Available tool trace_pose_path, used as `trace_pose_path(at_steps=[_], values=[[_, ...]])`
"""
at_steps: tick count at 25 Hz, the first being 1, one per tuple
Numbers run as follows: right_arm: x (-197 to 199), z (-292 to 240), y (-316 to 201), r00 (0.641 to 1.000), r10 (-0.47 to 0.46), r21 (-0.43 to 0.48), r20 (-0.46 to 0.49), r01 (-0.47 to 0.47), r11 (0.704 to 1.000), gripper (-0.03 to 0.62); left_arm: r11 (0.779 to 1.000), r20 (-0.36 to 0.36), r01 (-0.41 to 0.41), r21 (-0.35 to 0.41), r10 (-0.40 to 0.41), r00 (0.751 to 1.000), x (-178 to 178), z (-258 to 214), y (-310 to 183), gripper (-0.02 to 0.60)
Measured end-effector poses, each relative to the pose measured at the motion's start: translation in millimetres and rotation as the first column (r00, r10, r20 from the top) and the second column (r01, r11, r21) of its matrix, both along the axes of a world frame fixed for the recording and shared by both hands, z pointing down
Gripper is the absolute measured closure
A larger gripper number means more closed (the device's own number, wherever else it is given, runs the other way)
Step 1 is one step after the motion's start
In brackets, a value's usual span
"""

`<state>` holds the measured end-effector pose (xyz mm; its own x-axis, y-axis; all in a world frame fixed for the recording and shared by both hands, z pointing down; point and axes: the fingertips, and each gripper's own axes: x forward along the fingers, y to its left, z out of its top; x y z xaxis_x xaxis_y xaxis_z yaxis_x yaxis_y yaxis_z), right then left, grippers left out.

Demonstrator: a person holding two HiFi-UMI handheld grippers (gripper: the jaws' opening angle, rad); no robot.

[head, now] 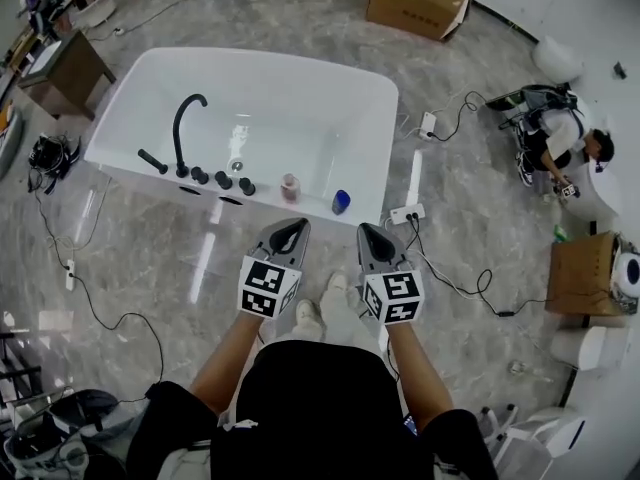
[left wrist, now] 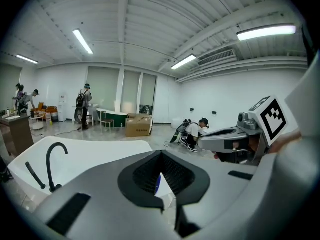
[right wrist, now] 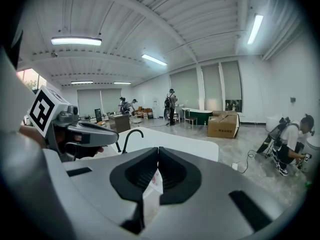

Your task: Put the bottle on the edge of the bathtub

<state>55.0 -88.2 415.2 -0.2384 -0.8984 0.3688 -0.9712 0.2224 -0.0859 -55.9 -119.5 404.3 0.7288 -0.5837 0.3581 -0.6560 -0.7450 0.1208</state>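
The left gripper (head: 292, 228) and right gripper (head: 372, 233) hover closed and empty, apparently because the bottle (head: 290, 186) stands on the bathtub (head: 120, 118) edge

No legible text anywhere.

Glossy white bathtub (head: 270, 58), matt black faucet (head: 178, 133), polished stone-look floor (head: 500, 198), cardboard box (head: 418, 3).

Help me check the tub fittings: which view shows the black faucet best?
The head view: the whole faucet shows from above, standing on the near rim of the bathtub. The left gripper view holds it small at lower left; the right gripper view shows mostly its curved top.
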Motion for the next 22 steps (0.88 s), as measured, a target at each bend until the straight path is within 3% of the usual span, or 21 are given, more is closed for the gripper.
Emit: trace_pose_path(at_steps=[11,22], values=[[0.3,-64.3,20.4,1.000,0.003,0.120,0.001,-0.003,0.993,0.569,0.994,-0.026,0.010,0.105,-0.007,1.000,-9.8,-59.3,15.6,0.569],[34.4,-114.2,40.5,1.000,-0.013,0.205,0.000,0.012,0.979,0.569,0.982,-0.061,0.037,0.186,-0.026,0.998,22.1,-118.5,33.4,0.569]])
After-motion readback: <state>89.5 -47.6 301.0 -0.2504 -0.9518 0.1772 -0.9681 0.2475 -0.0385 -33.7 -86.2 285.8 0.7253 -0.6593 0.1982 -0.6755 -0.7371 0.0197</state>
